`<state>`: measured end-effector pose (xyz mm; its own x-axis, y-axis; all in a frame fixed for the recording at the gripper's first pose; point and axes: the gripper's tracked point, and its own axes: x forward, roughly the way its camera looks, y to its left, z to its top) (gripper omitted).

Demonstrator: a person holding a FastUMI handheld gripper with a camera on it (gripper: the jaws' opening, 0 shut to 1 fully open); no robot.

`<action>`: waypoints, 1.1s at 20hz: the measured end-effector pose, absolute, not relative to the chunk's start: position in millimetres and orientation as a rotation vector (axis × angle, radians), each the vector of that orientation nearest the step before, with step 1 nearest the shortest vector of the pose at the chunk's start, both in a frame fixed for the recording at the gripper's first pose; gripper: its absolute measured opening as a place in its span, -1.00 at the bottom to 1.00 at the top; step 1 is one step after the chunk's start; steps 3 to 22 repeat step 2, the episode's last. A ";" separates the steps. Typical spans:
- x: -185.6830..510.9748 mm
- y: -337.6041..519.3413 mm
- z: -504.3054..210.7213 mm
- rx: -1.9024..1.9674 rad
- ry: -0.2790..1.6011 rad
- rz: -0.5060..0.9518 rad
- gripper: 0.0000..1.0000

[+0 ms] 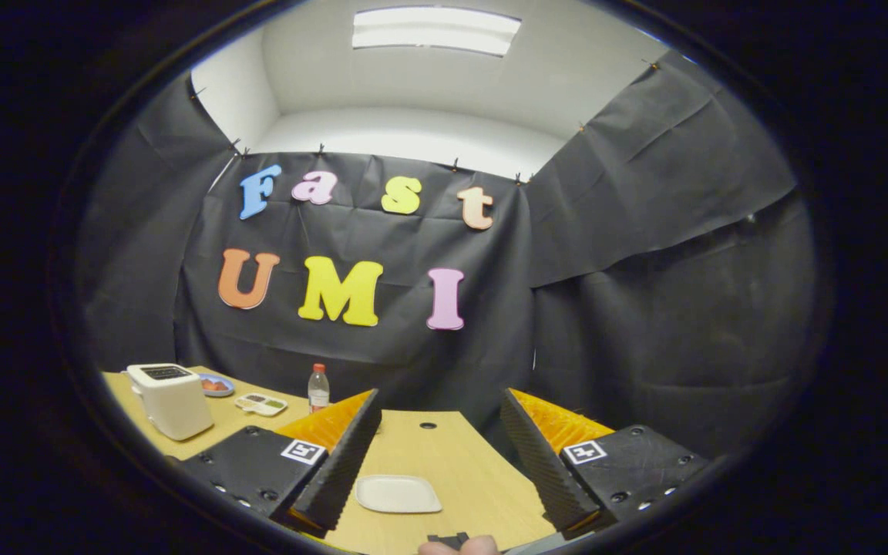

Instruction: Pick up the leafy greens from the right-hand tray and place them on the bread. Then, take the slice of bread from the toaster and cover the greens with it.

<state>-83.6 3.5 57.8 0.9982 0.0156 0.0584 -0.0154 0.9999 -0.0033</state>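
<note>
Counter (444, 455): light wood-grain laminate, smooth, faint sheen. Tray (398, 493) between claw (436, 462) fingers: white plastic, matt, smooth. Finger (340, 470) inner faces: ribbed, rough; fingers spread apart, touching nothing. Toaster (170, 401) at 10 o'clock from claw: cream plastic, smooth, slightly glossy. Bottle (318, 388) at 11 o'clock: clear plastic, shiny. Booth wall (644, 308): black cloth, matt, creased.
</note>
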 end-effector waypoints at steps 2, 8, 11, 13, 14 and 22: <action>-80.7 2.3 53.8 0.001 -0.047 0.013 0.91; -80.7 2.3 53.8 0.001 -0.047 0.013 0.91; -80.7 2.3 53.8 0.001 -0.047 0.013 0.91; -80.7 2.3 53.8 0.001 -0.047 0.013 0.91; -80.7 2.3 53.8 0.001 -0.047 0.013 0.91; -80.7 2.3 53.8 0.001 -0.047 0.013 0.91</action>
